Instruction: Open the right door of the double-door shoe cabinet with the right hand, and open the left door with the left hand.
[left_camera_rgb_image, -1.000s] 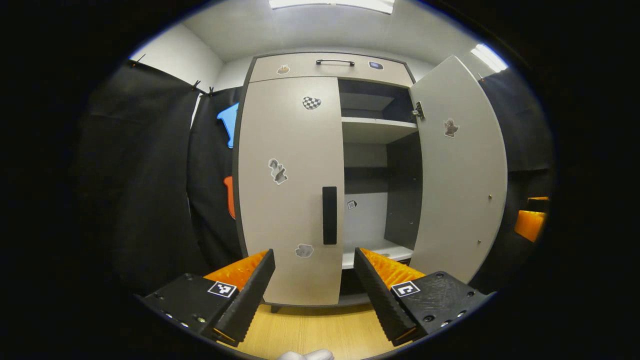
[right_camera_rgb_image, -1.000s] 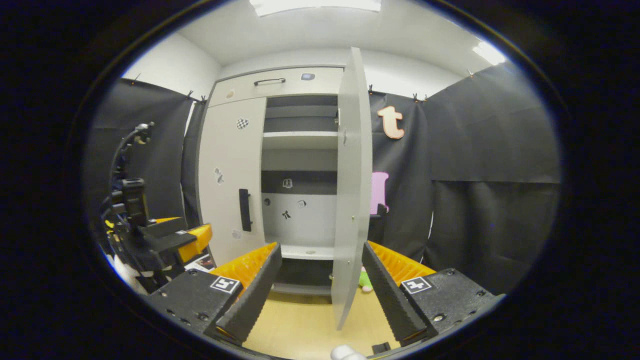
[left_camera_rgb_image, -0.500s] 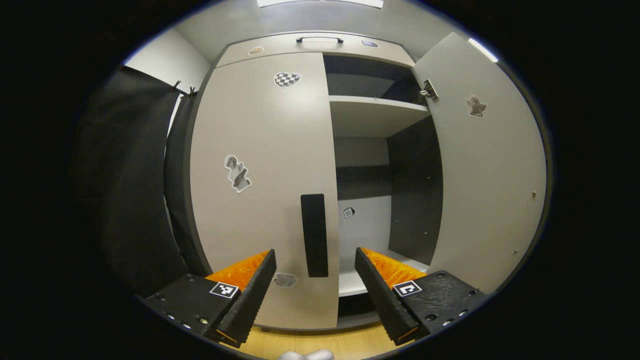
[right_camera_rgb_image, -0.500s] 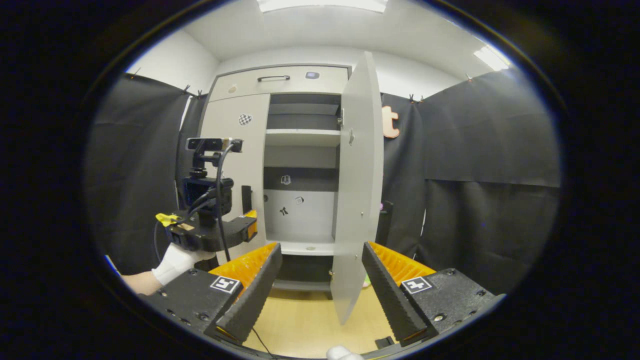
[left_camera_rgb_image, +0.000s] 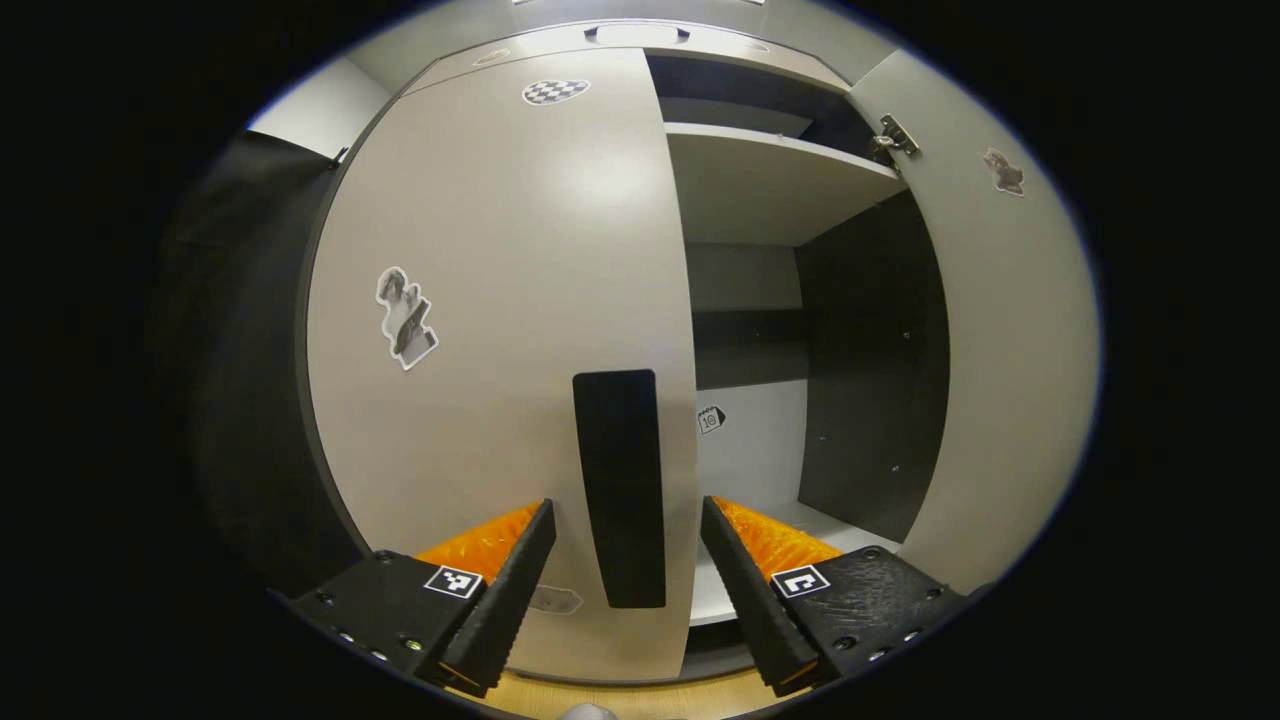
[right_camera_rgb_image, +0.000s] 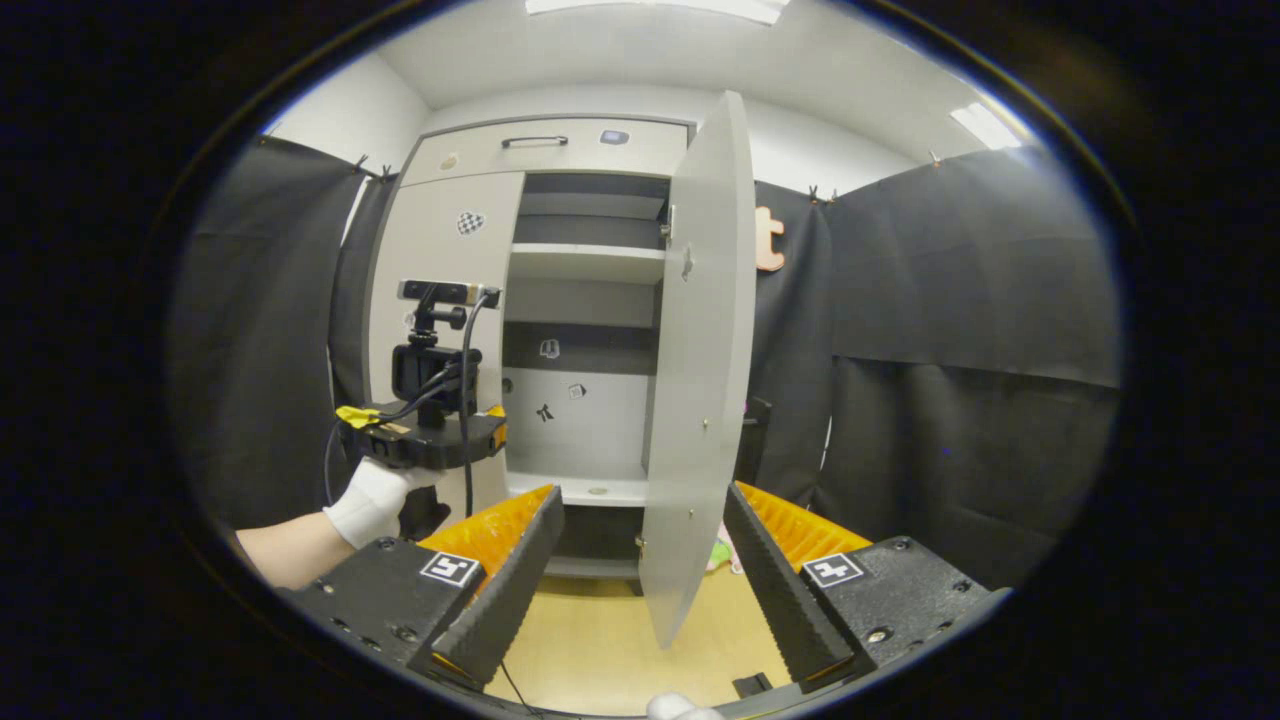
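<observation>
One door to go: the left gripper, jaws spread, straddles the upright black bar handle on the closed grey left door, probably not touching. Right gripper hangs released.

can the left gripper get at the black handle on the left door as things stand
Probably yes: the left gripper is open, the black handle sits between its fingers, and nothing stands between them. The left door is not yet opened.

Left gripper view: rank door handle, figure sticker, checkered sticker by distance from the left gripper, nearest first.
From the left gripper:
1. Door handle, straight ahead between the fingers.
2. Figure sticker, on the left door's left side, mid-height.
3. Checkered sticker, top of that door.
</observation>
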